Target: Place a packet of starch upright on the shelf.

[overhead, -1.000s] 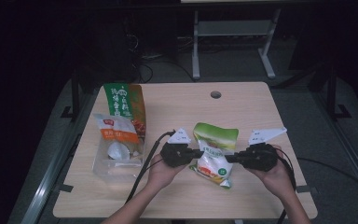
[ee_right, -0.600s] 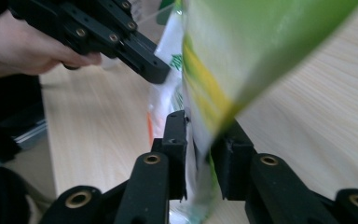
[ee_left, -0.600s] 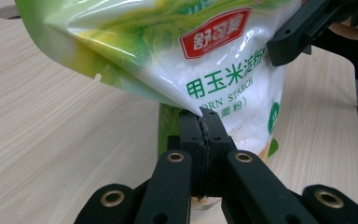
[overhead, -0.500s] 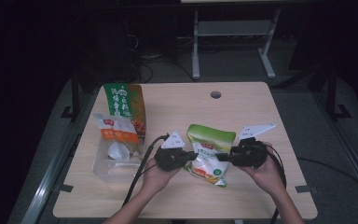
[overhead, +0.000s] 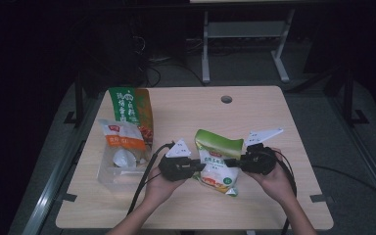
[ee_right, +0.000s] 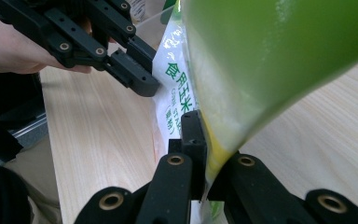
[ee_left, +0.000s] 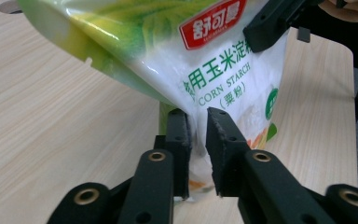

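Lower centre of frame: right gripper (overhead: pixel 231 162) fingers clamp the corn starch bag (overhead: pixel 216 161) above the worktop (overhead: pixel 186 112); left gripper (overhead: pixel 200 167) fingers, just opening, should re-pinch its edge squarely

3 food bags (overhead: pixel 218 159), 2 claws (overhead: pixel 199 168), 1 table (overhead: pixel 254 117).

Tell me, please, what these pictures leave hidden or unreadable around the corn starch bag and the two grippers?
- Right gripper, right gripper view: one fingertip is covered by the corn starch bag.
- Left gripper, left gripper view: whether its pads press the film is unclear.
- Bag's lower end, left gripper view: hidden behind the fingers.
- Packets at the table's left, high view: print too small to read.
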The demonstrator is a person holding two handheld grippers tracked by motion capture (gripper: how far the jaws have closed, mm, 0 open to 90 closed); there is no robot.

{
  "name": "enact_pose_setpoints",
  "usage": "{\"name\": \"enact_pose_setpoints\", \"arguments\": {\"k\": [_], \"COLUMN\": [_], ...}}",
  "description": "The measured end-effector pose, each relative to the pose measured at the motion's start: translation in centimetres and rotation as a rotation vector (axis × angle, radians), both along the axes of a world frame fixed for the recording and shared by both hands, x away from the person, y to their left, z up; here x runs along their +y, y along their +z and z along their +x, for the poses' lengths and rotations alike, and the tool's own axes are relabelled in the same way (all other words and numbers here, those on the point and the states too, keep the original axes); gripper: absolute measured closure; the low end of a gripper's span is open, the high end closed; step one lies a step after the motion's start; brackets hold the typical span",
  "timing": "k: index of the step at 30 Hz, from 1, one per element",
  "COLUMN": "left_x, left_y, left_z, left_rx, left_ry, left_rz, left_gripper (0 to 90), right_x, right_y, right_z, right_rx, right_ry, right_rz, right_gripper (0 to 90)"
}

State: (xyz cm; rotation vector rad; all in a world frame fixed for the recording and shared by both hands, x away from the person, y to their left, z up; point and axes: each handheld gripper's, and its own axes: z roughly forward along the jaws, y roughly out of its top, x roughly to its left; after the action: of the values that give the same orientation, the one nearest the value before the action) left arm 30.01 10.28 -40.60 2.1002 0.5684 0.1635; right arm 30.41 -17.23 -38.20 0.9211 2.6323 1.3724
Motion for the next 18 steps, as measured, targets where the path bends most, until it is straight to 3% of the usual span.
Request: {"name": "enact_pose_setpoints", "arguments": {"k": [5, 18], "left_x": [0.4, 1.3], "left_y": [-0.1, 0.0], "left_z": [-0.8, -2.1], "left_rx": [0.008, -0.001], "left_ry": [0.004, -0.029], "left_rz": [-0.022, -0.039], "left_gripper": [66.3, 59.0], "right_x": [0.1, 0.1], "right_y": [0.4, 1.5], "right_z": [0.0, 0.3], "right_rx": [-0.007, -0.004], "right_ry": [0.0, -0.001], "right_rz": [-0.002, -0.006], "right_gripper": [89.5, 89.6]}}
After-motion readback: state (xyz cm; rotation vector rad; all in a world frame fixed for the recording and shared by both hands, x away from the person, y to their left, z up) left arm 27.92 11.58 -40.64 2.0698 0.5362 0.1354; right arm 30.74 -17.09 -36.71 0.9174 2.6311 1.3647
